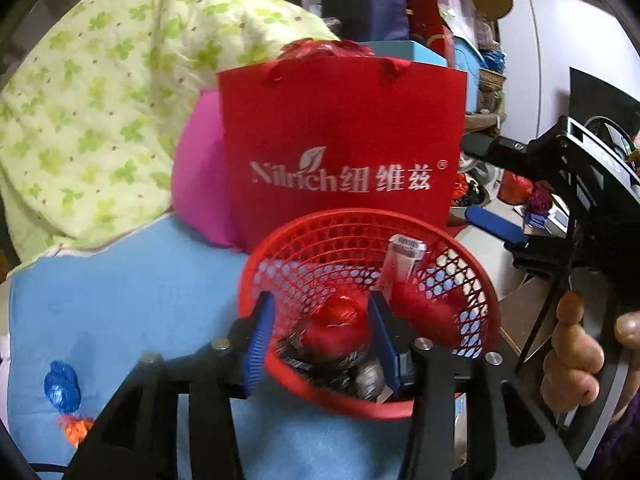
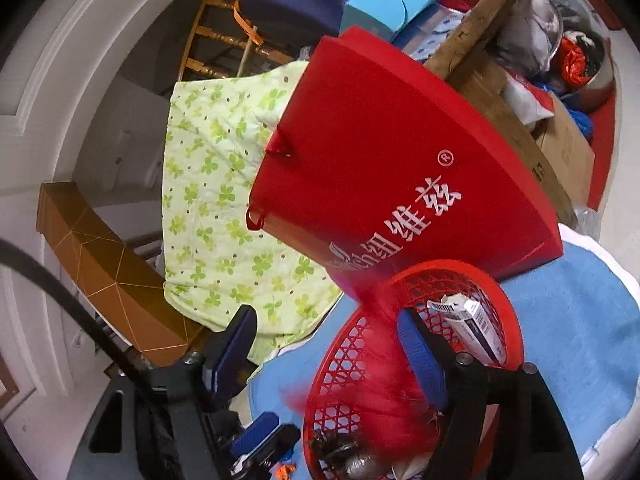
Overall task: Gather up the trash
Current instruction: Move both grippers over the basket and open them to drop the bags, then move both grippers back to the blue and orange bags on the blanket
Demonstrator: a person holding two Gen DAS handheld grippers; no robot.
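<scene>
A red mesh basket (image 1: 476,276) stands on the blue cloth and holds wrappers, a red foil wrapper (image 1: 340,320) and a small white box (image 1: 402,260). My left gripper (image 1: 320,340) is open, its jaws straddling the basket's near rim above the red wrapper. A blue foil wrapper (image 1: 62,386) and an orange one (image 1: 76,428) lie on the cloth at the left. My right gripper (image 2: 324,356) is open over the basket (image 2: 508,316); a blurred red wrapper (image 2: 384,364) shows between its fingers. The white box (image 2: 472,324) leans in the basket.
A red paper bag (image 1: 340,136) stands right behind the basket, with a pink cushion (image 1: 200,172) and a green-patterned quilt (image 1: 100,100) to its left. Boxes and clutter (image 2: 560,80) are piled behind. The right gripper's body (image 1: 580,184) is at the right.
</scene>
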